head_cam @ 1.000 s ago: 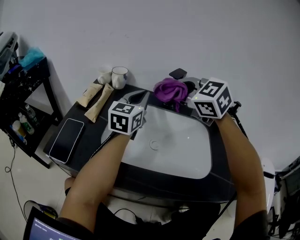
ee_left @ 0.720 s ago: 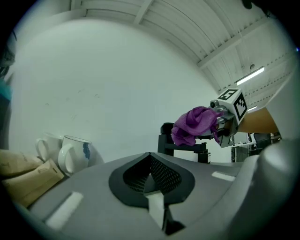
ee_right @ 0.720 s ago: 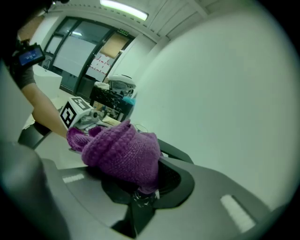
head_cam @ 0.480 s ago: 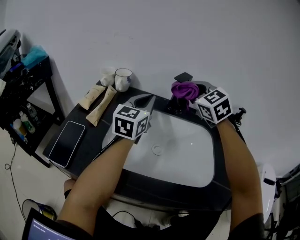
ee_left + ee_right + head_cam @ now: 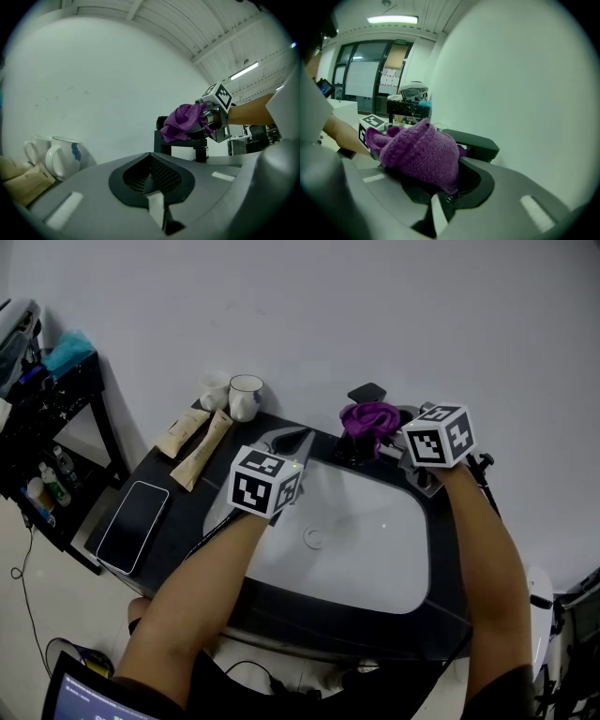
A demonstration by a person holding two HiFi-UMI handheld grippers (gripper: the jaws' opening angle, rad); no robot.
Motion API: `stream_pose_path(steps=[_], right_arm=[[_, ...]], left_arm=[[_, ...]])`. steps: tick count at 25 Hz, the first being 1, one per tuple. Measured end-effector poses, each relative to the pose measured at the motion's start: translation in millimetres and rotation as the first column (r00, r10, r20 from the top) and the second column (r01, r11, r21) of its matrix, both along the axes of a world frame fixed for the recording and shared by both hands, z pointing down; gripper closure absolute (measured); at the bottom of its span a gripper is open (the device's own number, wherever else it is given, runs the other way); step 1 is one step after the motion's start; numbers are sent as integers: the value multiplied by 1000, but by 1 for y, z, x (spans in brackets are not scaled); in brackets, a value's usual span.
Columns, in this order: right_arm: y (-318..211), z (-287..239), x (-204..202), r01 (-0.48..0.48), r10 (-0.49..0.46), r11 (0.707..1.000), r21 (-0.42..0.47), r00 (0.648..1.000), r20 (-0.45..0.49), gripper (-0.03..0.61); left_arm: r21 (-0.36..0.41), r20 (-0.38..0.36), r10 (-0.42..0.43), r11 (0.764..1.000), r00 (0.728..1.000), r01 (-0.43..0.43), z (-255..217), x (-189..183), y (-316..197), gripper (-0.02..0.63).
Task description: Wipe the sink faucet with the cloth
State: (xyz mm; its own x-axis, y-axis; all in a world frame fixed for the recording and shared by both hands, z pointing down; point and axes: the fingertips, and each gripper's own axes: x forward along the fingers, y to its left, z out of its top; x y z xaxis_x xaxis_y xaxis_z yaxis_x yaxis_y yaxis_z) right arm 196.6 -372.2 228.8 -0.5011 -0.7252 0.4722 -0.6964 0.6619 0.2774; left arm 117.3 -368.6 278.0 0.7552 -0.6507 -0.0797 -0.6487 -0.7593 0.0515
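Item 1: my right gripper (image 5: 446, 194). Jaws clamped on the cloth (image 5: 417, 154), a purple knitted one, bunched into a lump that swells up and over the jaw tips. I hold it at the back rim of the sink (image 5: 375, 549).

Item 2: faucet (image 5: 359, 444). Black, with a flat top, standing at the middle of the sink's back edge, against the white wall (image 5: 309, 315). The cloth lies against its top. In the right gripper view the faucet's flat end pokes out just behind the purple lump.

Item 3: my left gripper (image 5: 153, 186). Jaws drawn together, nothing between them. It hovers over the sink's back left part, pointed toward the faucet and well apart from the cloth.

Item 4: the sink itself. White basin, set in a black counter (image 5: 187, 507).

Item 5: counter goods, left of the sink.
- A white mug (image 5: 246, 395) with a blue mark, at the wall.
- A second white cup (image 5: 214, 390), just beside the mug.
- Two tan packets (image 5: 197, 442), side by side in front of the cups.
- A dark phone (image 5: 133, 526), flat near the front left corner.

Item 6: a black rack (image 5: 47, 427), beside the counter, left.
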Motion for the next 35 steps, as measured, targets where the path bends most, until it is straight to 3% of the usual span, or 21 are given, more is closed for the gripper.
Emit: stream_pose_path(steps=[8,16,20,22,25,28,32,35], right_arm=[[35,2,-15,66,-62,997,-50,995,72,526],[99,10,-32,213,-201,975,-57,966,164,525],[115,31,-26,189,-187,982,13,952,244,523],[111,39,-18,149,-165,985,82,957,238,523],[101,53,-15,131,-149,957,258,987,54,520],[91,66,-20,161,-94,893,419,980,-177,520],[73,79,-16,221,53,791,570,904,-425,520],[59,80,-11,222,179,732,644,849,-497,523]], left_arm=[[-4,6,-8,1000,1000,8,0,-5,1,597],[-10,-4,-25,1000,1000,25,-1,-13,8,597],[-17,-21,-37,999,999,37,-3,-19,9,597],[-22,-28,-42,999,999,41,-3,-21,9,597],[-24,-35,-41,999,999,41,-4,-20,8,597],[-22,-37,-37,999,999,36,-4,-18,7,597],[-24,-38,-24,999,999,23,-4,-13,6,597],[-21,-42,-14,1000,999,13,-6,-9,4,597]])
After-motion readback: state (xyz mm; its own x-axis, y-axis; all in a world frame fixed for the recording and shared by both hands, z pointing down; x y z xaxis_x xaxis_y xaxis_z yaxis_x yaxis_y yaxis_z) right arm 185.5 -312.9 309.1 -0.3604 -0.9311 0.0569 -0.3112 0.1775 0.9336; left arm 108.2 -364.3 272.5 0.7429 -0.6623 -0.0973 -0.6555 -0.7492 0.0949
